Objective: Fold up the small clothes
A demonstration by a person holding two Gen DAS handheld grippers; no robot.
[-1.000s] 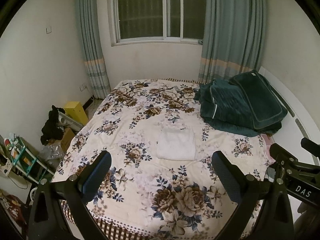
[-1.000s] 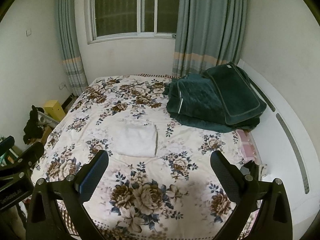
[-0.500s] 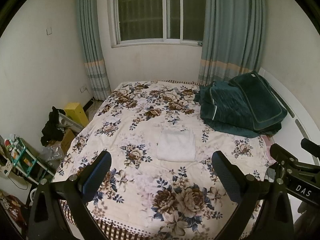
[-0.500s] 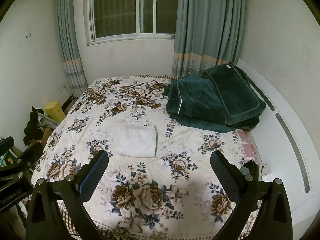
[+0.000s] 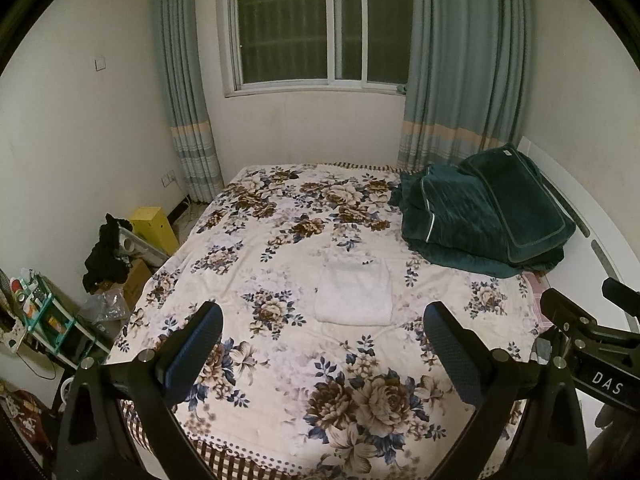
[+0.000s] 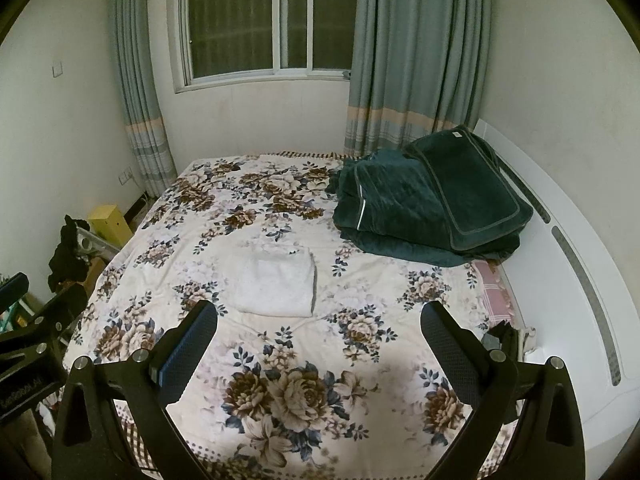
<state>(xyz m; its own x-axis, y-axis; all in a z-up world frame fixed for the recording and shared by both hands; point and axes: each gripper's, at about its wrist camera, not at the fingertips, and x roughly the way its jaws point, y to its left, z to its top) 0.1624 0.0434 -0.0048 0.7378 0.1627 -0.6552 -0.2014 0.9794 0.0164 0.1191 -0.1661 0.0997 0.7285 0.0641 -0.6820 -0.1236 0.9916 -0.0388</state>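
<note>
Folded white cloth (image 5: pixel 354 294) lies flat mid-bed (image 5: pixel 280 420), long side toward the window. My left gripper (image 5: pixel 322 350) and right gripper (image 6: pixel 318 346) have fingers spread, empty. Only my left view shows shelves (image 5: pixel 44 320).

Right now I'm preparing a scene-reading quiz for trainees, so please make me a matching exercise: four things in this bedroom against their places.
Things:
1. white folded cloth
2. dark green quilt
3. yellow box
4. window

Places:
A. on the floor left of the bed
B. in the far wall, between the curtains
C. middle of the floral bedspread
D. far right part of the bed

Pairs: 1-C, 2-D, 3-A, 4-B
</note>
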